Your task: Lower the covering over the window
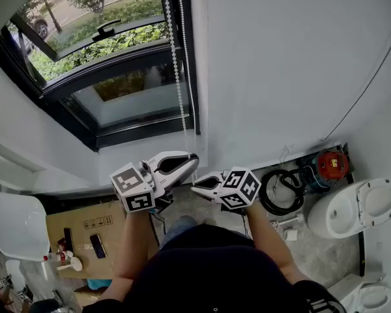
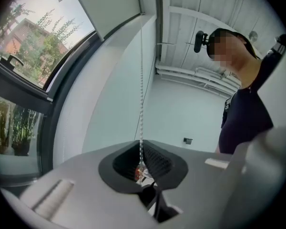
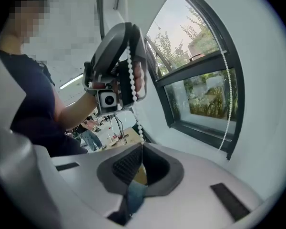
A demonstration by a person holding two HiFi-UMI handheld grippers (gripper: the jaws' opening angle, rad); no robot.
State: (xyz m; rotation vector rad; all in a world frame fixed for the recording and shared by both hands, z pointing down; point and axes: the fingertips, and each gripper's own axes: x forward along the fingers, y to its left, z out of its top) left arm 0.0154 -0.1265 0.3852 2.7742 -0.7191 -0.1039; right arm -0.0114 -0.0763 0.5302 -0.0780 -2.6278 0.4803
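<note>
Your two grippers pinch one bead chain (image 1: 177, 64), left above right, under a window (image 1: 127, 103) that is mostly bare.

Close in front of your chest, the right gripper (image 1: 194, 189) has its fingers squeezed together on the chain, which drops into them from above in the right gripper view. Just above, the left gripper (image 1: 193, 160) is closed narrow on the same strand, pointing at the wall. This stacked hold looks like a hand-over-hand pull, one hand keeping the strand tight while the other takes a fresh hold. From your left fingers the chain climbs taut beside the dark frame. Farther off, the blind (image 2: 109, 6) sits high at the top of the opening. Shrubs and sky show through the glass, so the lowering looks barely begun.
</note>
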